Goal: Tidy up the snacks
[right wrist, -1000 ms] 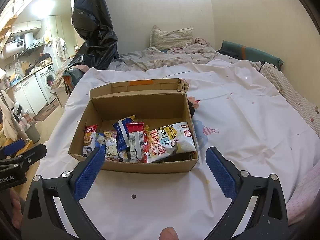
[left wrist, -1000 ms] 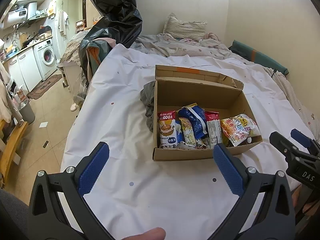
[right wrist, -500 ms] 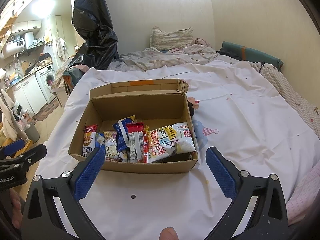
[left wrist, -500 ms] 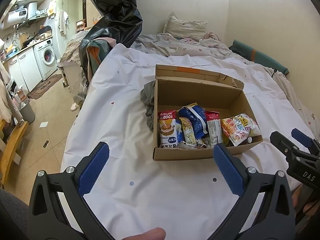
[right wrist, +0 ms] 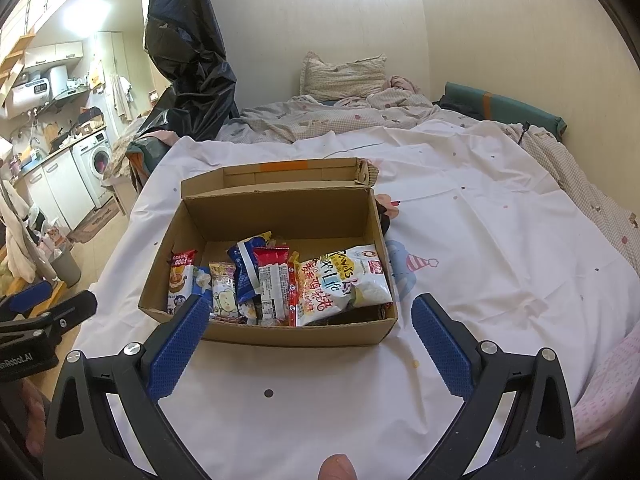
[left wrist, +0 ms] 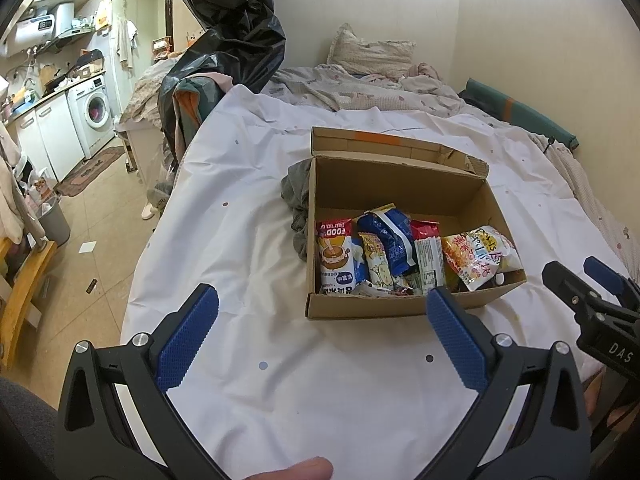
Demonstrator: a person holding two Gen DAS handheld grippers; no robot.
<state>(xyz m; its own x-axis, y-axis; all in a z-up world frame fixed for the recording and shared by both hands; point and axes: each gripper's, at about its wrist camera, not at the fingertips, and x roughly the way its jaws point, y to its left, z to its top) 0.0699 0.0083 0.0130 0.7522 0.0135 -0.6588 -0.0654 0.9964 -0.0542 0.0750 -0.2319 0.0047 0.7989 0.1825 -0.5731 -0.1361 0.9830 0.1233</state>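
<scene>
An open cardboard box (left wrist: 400,184) (right wrist: 280,208) sits on a white bed sheet and holds several snack packets standing in a row. At its left end is a white and red rice cake packet (left wrist: 335,256) (right wrist: 180,280); a blue packet (left wrist: 386,236) (right wrist: 246,264) leans mid-row, and a white and orange bag (left wrist: 478,254) (right wrist: 344,284) lies at the right end. My left gripper (left wrist: 320,328) hovers open in front of the box, its jaws empty. My right gripper (right wrist: 310,332) is open too, just short of the box's front wall.
A grey cloth (left wrist: 296,200) is bunched against the box's left side. A black plastic bag (left wrist: 232,36) hangs at the bed's far left corner. Pillow and crumpled bedding (right wrist: 344,76) lie at the head. Left of the bed the floor (left wrist: 104,216) drops away towards a washing machine (left wrist: 94,114).
The right gripper has crept slightly closer to the box. The left gripper has hardly moved, and both stay open.
</scene>
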